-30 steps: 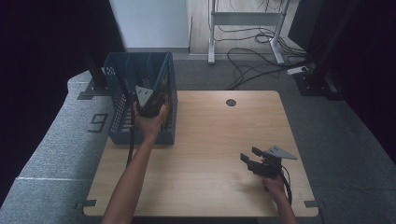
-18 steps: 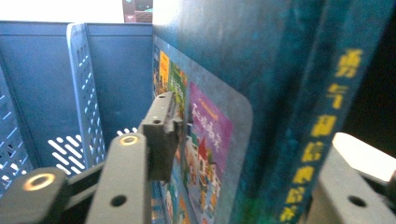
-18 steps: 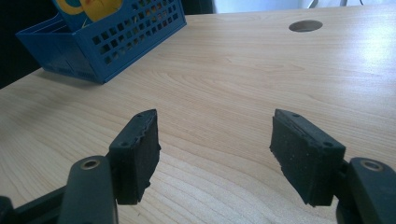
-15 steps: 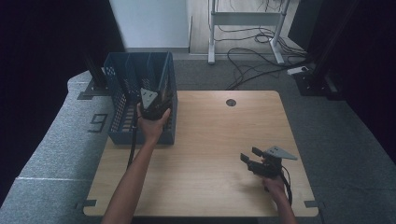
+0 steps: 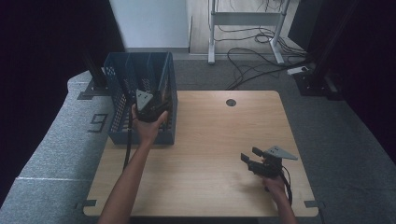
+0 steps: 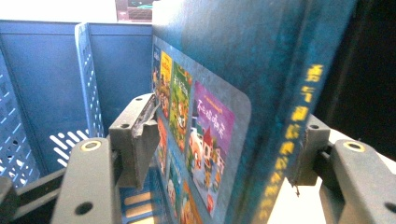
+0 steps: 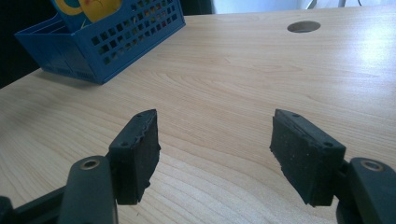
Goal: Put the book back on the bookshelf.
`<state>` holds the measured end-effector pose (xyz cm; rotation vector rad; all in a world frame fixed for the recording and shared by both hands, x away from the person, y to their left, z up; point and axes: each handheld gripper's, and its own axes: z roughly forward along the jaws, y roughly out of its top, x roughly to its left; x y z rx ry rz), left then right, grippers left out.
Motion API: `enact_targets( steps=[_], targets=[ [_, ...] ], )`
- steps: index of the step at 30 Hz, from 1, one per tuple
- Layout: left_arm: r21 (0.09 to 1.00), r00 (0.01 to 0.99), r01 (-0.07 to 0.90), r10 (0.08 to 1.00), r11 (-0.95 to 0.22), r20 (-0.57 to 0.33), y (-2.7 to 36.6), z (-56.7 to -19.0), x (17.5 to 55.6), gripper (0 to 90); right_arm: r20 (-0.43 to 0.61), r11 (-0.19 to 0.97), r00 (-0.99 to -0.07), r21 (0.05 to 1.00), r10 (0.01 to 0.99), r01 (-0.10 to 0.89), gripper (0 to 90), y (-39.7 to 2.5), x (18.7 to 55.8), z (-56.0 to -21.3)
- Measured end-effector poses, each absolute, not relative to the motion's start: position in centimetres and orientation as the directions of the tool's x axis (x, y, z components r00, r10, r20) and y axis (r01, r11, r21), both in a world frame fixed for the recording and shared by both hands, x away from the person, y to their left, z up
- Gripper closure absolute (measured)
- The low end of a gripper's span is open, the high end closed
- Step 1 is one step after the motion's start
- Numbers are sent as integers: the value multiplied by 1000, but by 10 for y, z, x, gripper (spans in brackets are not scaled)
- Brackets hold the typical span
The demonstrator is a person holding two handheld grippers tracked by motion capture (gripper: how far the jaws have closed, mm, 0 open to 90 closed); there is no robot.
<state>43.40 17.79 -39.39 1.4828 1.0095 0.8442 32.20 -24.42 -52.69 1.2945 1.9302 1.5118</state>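
A thick book (image 6: 205,130) with a dark blue cover, small colourful pictures and yellow spine lettering stands upright in the right-hand slot of a blue perforated crate (image 5: 116,109). My left gripper (image 5: 150,105) hangs over the crate's front right part. Its jaws (image 6: 224,135) stand wide on either side of the book, open; the right one is against the spine and the left one close beside the cover. My right gripper (image 5: 251,154) rests low over the table's front right, open, with bare wood between its pads (image 7: 140,149).
The crate (image 7: 107,42) sits at the table's back left corner, with dividers (image 6: 91,79) inside. A round cable hole (image 5: 230,102) lies at the back middle of the wooden table (image 5: 210,140). Cables and a desk frame (image 5: 243,18) are on the floor beyond.
My left gripper has drawn slightly back toward the person over the crate's front. The right gripper has stayed put.
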Motion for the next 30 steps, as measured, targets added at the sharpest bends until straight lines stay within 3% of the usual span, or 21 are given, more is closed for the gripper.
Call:
enact_targets(
  steps=[17,30],
  targets=[
    [983,433,178,901,-44,-39,189,-400,411,331,233,16,-507,898,830,440,315,-243,323,-529],
    [982,503,181,863,-50,-49,193,-412,363,331,212,40,-501,895,839,445,311,-243,326,-532]
  ],
)
